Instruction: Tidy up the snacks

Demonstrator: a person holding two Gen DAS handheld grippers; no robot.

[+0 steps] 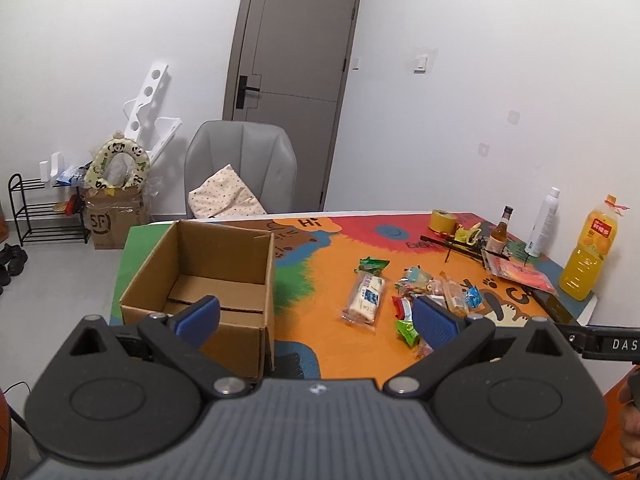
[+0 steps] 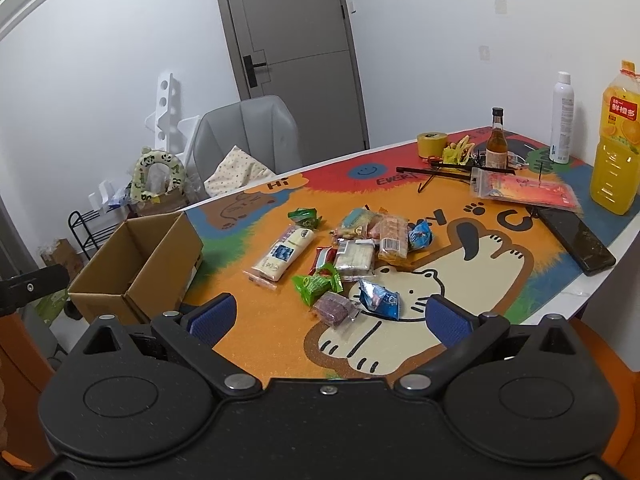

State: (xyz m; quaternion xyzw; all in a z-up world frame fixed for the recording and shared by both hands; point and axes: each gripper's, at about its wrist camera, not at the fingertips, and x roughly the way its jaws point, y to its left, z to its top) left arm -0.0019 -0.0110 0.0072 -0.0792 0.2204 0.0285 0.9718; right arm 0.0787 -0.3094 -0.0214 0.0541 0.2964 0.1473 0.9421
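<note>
Several wrapped snacks (image 2: 352, 252) lie in a loose pile on the colourful table mat (image 2: 256, 320): a long white cracker pack (image 2: 284, 254), green packets (image 2: 318, 283), blue packets (image 2: 380, 300) and a purple one (image 2: 332, 307). The same pile of snacks (image 1: 424, 292) and the white cracker pack (image 1: 366, 298) show in the left wrist view. An open cardboard box (image 1: 208, 268) stands at the table's left end, the box (image 2: 136, 264) looking empty. My left gripper (image 1: 316, 320) hangs open near the box's front corner. My right gripper (image 2: 330, 320) hangs open just before the pile, holding nothing.
At the table's far right stand an orange juice bottle (image 2: 616, 144), a white spray can (image 2: 560, 116), a small brown bottle (image 2: 496, 140), a tape roll (image 2: 431, 144), a red pouch (image 2: 524, 188) and a black phone (image 2: 576, 240). A grey chair (image 1: 240, 168) sits behind the table.
</note>
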